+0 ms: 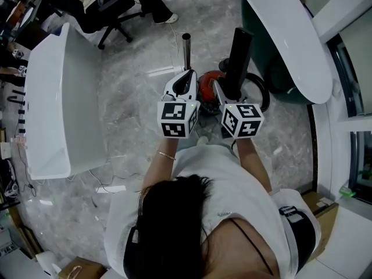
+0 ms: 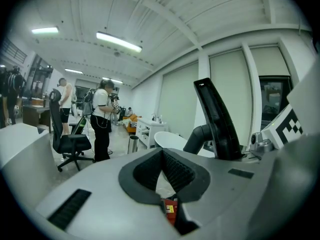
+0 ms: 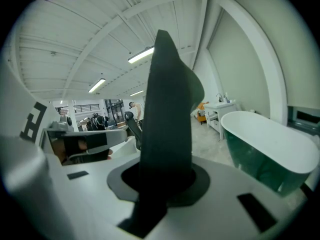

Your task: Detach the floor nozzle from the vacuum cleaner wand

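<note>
My right gripper (image 1: 225,92) (image 3: 162,179) is shut on a flat black floor nozzle (image 1: 238,54) (image 3: 167,129), which stands upright out of its jaws. In the left gripper view the nozzle (image 2: 217,119) rises at the right with a dark curved neck (image 2: 197,136) below it. A metal wand (image 1: 186,48) stands upright on its own just left of the nozzle, apart from it. The left gripper (image 1: 186,77) (image 2: 162,171) is shut with nothing in it, close to the wand's foot. A red vacuum body (image 1: 208,86) (image 2: 170,209) lies on the floor between the two grippers, with a black hose (image 1: 260,89) looping at its right.
A white bathtub (image 1: 58,97) stands at the left and a green-sided one (image 1: 285,34) (image 3: 270,149) at the upper right. Beyond the wand is an office chair (image 1: 110,10) (image 2: 70,144). People (image 2: 102,119) stand farther off. Cables trail over the marble floor (image 1: 133,68).
</note>
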Tool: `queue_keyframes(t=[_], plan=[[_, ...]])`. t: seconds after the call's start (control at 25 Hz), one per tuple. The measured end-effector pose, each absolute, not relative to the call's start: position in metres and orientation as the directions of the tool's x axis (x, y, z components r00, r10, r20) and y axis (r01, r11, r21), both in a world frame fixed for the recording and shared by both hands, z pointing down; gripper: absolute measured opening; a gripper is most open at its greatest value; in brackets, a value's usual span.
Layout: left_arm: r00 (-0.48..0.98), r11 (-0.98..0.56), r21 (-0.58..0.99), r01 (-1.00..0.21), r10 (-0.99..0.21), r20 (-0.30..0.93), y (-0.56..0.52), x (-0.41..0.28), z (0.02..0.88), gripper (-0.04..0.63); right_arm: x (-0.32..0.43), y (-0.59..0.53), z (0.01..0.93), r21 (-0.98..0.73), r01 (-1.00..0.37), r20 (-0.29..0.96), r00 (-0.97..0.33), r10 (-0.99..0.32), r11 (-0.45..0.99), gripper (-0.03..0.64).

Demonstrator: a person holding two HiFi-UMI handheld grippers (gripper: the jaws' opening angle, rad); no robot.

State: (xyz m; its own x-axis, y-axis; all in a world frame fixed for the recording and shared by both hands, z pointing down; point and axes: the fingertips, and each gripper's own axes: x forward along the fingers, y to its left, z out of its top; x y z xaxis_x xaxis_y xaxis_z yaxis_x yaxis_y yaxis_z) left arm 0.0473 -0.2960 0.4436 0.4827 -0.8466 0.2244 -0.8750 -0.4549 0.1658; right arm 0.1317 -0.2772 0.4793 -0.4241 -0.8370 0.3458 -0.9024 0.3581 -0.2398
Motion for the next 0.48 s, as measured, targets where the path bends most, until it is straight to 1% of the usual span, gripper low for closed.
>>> queue_keyframes(t=[0.48], plan=[[0.457, -0.427, 0.167, -0.889, -0.857, 0.238, -0.282, 0.041, 0.450, 0.003, 0.123, -0.268, 0.466, -0.183, -0.899, 0.301, -0.437, -0.847, 0.399, 0.084]])
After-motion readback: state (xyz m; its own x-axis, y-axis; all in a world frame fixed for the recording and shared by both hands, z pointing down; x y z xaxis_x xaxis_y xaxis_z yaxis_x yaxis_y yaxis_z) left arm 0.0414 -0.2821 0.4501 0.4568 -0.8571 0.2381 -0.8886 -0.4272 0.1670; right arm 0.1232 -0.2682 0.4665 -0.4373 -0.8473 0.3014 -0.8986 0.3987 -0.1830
